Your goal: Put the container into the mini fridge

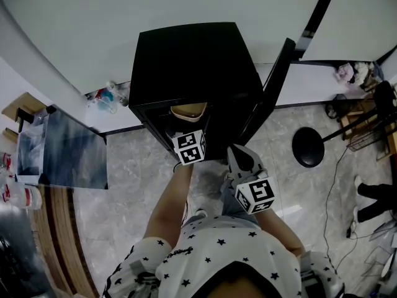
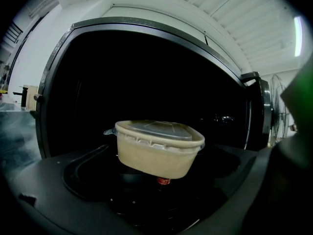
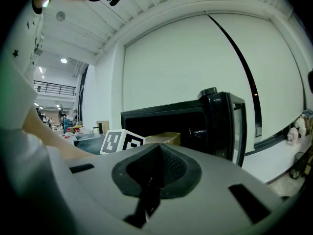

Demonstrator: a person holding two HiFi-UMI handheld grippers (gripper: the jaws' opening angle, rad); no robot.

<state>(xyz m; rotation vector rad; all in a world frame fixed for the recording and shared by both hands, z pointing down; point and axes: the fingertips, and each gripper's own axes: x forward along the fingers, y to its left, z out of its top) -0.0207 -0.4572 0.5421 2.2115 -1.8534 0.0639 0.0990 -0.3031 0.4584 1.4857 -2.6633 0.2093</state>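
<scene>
On your far left, the wooden edge of a table [image 1: 59, 228] runs up the floor. A few bottles [image 1: 108, 97] lie by the wall, near the left side of the fridge.

Your left gripper [image 1: 185, 129] reaches forward to the front of the mini fridge [image 1: 192, 61]. Its jaws are closed on the container [image 1: 189, 112], which is the tan tub with a clear lid. In the left gripper view the container [image 2: 159, 148] is gripped low down on the side near you and tips a little. The dark inside of the fridge is right behind it. From the head view, the container is just at the mouth of the fridge. You cannot tell whether it rests on anything inside.

The fridge is black and stands against the white wall. Its door [image 1: 273, 85] is swung open on the right side.

Your right gripper [image 1: 239, 157] is just right of the left one and nearer to you, low in front of the open door. Its jaws are pressed together with nothing between them, as the right gripper view [image 3: 156, 153] shows.

Further right, a round black base [image 1: 308, 146] sits on the floor with a thin pole going up from it. At the far right edge you can see a person's legs [image 1: 372, 200].
</scene>
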